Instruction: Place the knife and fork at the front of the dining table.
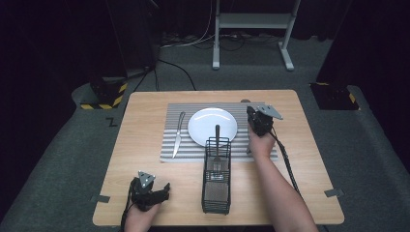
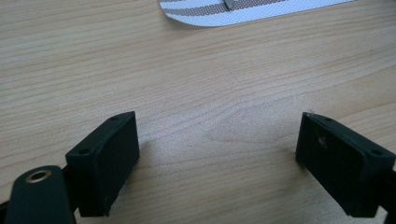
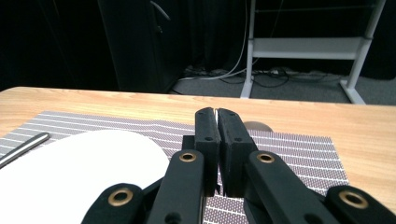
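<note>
My right gripper is over the right side of the striped placemat, beside the white plate. Its jaws are pressed together on a thin pale metal strip. A rounded grey end, which looks like a spoon bowl, shows just past the tips. My left gripper rests low over bare wood at the table's front left, open with nothing between its fingers. A knife lies on the placemat left of the plate.
A black wire caddy stands at the front middle of the table with a fork in it, its handle leaning toward the plate. The placemat's corner lies ahead of my left gripper. A white stand is on the floor behind.
</note>
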Motion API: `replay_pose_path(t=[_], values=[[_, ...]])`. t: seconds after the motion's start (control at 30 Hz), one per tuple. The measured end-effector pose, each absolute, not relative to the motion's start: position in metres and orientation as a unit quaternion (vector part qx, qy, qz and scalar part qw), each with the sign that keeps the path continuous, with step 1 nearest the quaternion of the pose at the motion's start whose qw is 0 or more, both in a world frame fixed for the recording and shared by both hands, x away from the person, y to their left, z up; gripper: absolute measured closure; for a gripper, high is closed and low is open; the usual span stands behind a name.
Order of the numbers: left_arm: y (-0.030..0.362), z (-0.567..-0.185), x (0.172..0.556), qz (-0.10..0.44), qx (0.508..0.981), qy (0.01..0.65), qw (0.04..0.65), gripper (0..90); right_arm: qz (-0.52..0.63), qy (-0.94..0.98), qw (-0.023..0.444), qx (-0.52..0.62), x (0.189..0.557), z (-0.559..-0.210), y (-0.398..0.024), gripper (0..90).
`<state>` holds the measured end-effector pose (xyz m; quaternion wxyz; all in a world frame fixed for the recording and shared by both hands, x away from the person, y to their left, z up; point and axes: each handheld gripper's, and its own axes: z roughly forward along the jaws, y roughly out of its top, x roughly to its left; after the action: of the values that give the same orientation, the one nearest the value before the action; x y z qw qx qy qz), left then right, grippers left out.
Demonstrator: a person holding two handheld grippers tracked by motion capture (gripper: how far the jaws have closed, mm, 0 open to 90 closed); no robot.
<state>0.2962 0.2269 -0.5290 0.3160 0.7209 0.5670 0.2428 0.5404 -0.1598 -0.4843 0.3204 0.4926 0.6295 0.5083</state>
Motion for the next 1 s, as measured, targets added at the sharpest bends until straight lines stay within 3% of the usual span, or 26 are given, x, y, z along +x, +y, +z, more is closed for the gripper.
replay_pose_path(t=[0.2,0.3,0.57,1.0], values=[[0.228,-0.529,0.297,0.240,0.722,0.566,0.319,12.6,0.492,0.640,0.317,0.497,0.547,-0.487,-0.157,86.8],[0.228,-0.529,0.297,0.240,0.722,0.565,0.319,12.6,0.492,0.638,0.319,0.499,0.548,-0.488,-0.155,79.3],[0.228,-0.529,0.297,0.240,0.723,0.564,0.319,12.6,0.486,0.642,0.323,0.498,0.544,-0.488,-0.155,78.9],[0.227,-0.529,0.297,0.240,0.725,0.562,0.317,12.4,0.494,0.654,0.311,0.481,0.484,-0.487,-0.179,70.2]])
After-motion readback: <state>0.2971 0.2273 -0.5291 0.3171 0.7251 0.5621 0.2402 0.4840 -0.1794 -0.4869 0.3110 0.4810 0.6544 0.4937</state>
